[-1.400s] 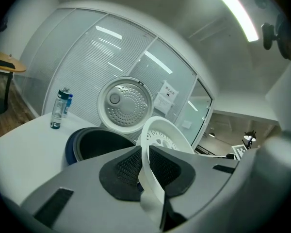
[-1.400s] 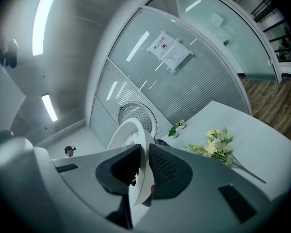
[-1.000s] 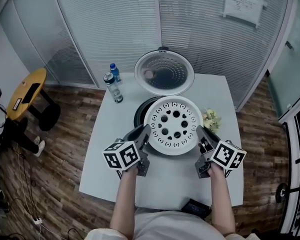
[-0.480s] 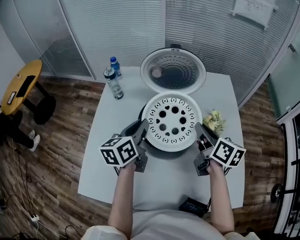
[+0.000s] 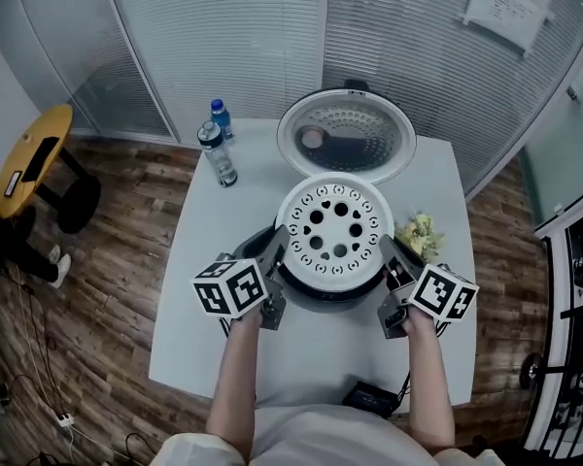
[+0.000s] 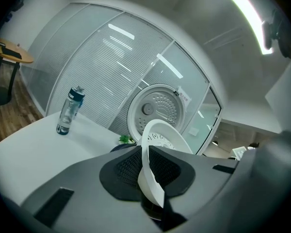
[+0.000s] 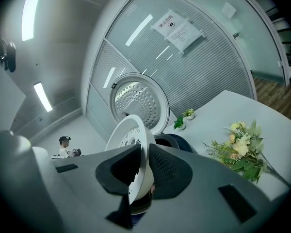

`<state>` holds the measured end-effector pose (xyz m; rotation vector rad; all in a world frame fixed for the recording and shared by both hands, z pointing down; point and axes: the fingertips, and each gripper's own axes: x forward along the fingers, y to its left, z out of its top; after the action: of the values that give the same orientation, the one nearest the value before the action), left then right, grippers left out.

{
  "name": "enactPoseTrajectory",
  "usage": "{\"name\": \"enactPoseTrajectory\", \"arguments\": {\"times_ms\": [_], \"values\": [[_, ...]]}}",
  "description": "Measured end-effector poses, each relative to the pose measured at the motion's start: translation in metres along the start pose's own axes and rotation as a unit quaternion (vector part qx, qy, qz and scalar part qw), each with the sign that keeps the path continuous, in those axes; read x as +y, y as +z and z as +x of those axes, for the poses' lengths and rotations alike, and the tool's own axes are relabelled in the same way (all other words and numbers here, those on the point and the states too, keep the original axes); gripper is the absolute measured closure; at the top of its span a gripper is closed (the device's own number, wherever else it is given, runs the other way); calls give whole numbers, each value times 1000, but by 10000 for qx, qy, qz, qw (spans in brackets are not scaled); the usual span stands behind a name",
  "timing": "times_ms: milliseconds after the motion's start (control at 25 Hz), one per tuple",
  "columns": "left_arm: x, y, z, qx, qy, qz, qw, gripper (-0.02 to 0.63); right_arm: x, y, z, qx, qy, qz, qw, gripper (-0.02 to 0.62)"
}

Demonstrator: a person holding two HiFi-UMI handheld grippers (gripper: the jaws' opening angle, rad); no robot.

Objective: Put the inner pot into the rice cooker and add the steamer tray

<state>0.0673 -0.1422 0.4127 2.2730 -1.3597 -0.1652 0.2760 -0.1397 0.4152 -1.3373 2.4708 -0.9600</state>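
The left claw (image 5: 277, 250) (image 6: 148, 166) is clenched on the near-left rim of the white steamer tray (image 5: 335, 226) (image 6: 160, 135). Its dark pads press the thin wall from both sides. The right claw (image 5: 387, 255) (image 7: 143, 171) grasps the near-right rim of the same tray (image 7: 128, 135) in the same way, so the perforated tray hangs between the two claws.

Directly beneath the tray, and between the claws, sits the dark rice cooker (image 5: 321, 294) (image 7: 177, 142). I cannot tell whether the tray touches it, and the tray hides the inside of the cooker. Beyond the claws, the cooker's round lid (image 5: 345, 134) (image 6: 157, 108) (image 7: 138, 101) stands open, its dimpled inner face showing.

Just outside the right claw, a bunch of pale flowers (image 5: 420, 233) (image 7: 237, 147) lies on the white table (image 5: 223, 318). Ahead of the left claw and out to its side stand two water bottles (image 5: 219, 158). Behind the right claw, at the near table edge, lies a small black device (image 5: 369, 396).
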Motion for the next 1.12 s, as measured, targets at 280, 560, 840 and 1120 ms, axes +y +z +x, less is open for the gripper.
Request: {"name": "enactPoseTrajectory", "arguments": {"times_ms": [280,560,840,1120], "values": [[9,-7,16,159,23,-36,9999,560,-16,-5,10,158,-197,-56,9997,535],[13,-15,22,360,81,183,9992,558,-18,-11,15,456,-293,-511,9972,534],[15,-20,24,611,268,639,9957,550,-19,-14,19,713,-373,-1006,9917,523],[20,-25,27,829,490,1163,9885,532,-19,-17,21,822,-542,-1578,9825,509]]}}
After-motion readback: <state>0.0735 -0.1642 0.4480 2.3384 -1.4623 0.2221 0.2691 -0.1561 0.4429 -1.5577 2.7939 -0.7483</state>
